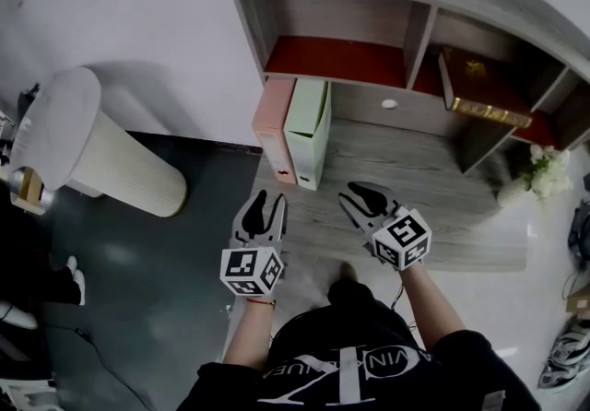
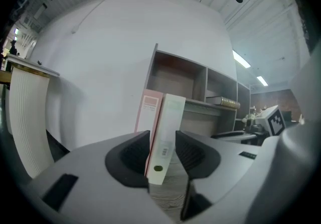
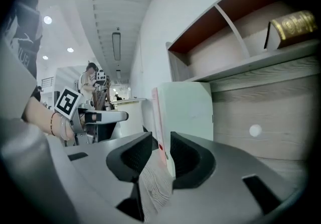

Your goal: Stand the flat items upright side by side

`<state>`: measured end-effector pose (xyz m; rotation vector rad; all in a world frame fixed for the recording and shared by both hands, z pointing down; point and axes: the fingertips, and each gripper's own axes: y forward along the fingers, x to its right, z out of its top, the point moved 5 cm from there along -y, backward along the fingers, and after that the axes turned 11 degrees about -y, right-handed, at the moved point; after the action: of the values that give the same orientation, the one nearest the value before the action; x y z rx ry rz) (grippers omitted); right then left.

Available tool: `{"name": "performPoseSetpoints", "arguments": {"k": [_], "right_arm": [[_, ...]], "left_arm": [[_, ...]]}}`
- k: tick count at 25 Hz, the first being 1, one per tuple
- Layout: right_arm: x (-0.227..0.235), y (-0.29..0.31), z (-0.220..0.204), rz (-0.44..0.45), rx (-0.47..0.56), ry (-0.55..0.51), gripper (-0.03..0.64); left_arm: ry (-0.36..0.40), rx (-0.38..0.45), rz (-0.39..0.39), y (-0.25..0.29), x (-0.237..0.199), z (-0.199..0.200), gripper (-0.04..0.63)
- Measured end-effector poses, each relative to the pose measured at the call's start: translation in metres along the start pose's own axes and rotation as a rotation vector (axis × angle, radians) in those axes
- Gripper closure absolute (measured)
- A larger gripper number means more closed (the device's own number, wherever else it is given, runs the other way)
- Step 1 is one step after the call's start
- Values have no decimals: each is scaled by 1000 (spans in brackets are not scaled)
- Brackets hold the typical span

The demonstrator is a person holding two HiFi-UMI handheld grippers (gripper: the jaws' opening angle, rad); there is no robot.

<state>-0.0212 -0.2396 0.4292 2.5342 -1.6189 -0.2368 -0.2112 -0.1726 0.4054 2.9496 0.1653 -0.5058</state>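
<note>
Two binders stand upright side by side at the desk's left end, a pink binder and a pale green binder touching it on the right. My left gripper hovers over the desk's front left corner, just short of them, open and empty. My right gripper is beside it to the right, also open and empty. The left gripper view shows the pink binder and the green binder spine-on, beyond the jaws. In the right gripper view the green binder stands ahead, apart from the jaws.
The wooden desk carries a shelf unit with red-backed compartments. A dark book with gilt edges leans in the right one. White flowers stand at the desk's right end. A ribbed white cylinder stands on the floor to the left.
</note>
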Motion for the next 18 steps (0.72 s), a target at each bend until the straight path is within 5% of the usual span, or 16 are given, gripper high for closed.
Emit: {"name": "performPoseSetpoints", "arguments": {"k": [18], "right_arm": [[-74,-66,36,-149,108,16,580]], "left_arm": [[-12,60,-79,-88,2,17,529]]}}
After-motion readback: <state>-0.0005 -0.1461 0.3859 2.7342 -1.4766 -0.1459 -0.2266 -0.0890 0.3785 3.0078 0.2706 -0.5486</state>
